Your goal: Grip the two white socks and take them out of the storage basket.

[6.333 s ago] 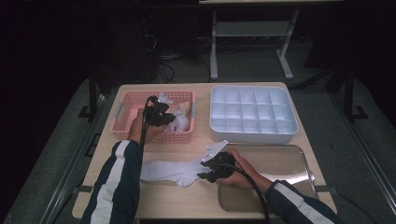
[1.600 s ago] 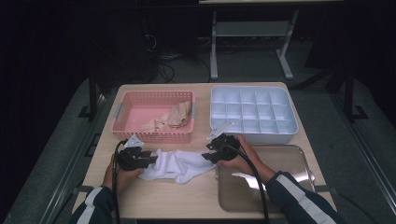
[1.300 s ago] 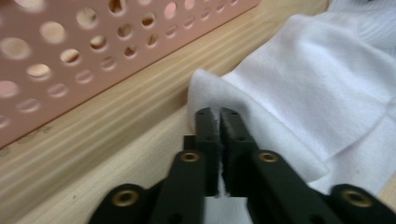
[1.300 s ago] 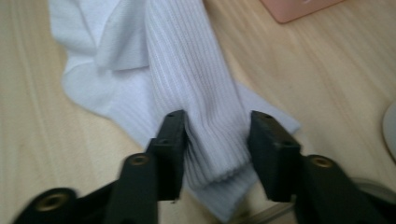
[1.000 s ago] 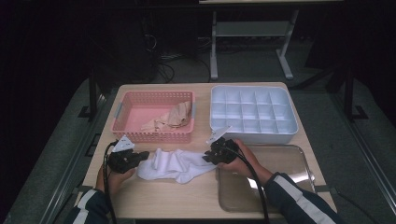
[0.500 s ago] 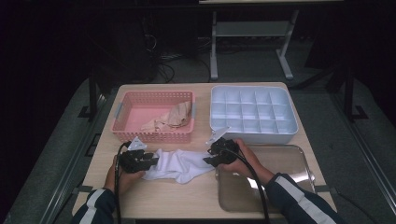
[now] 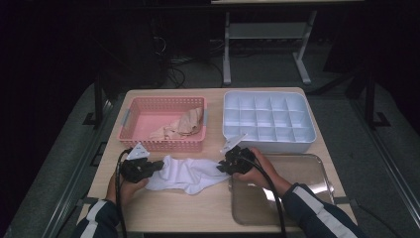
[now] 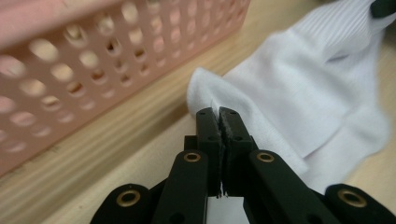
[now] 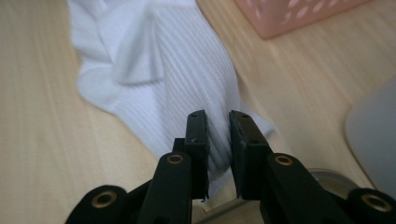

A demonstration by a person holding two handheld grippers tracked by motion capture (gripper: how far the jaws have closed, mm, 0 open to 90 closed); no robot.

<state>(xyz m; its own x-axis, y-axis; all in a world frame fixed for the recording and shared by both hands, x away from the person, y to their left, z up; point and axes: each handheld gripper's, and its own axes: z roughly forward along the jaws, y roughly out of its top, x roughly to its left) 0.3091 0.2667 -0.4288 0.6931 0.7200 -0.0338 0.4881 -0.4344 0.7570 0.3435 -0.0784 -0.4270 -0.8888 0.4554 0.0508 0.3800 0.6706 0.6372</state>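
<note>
your soft white ribbed cotton sock (image 7: 185, 174) lies flat on the wooden desk (image 7: 198, 213), just in front of the pink plastic basket (image 7: 163, 124). it is light and floppy, so it will sag and fold if you lift one end; hold it at both ends. your left gripper (image 8: 220, 113) has its jaws shut tight on one edge. your right gripper (image 9: 218, 117) has just been closing, jaws narrow, with the ribbed end between them.
</note>
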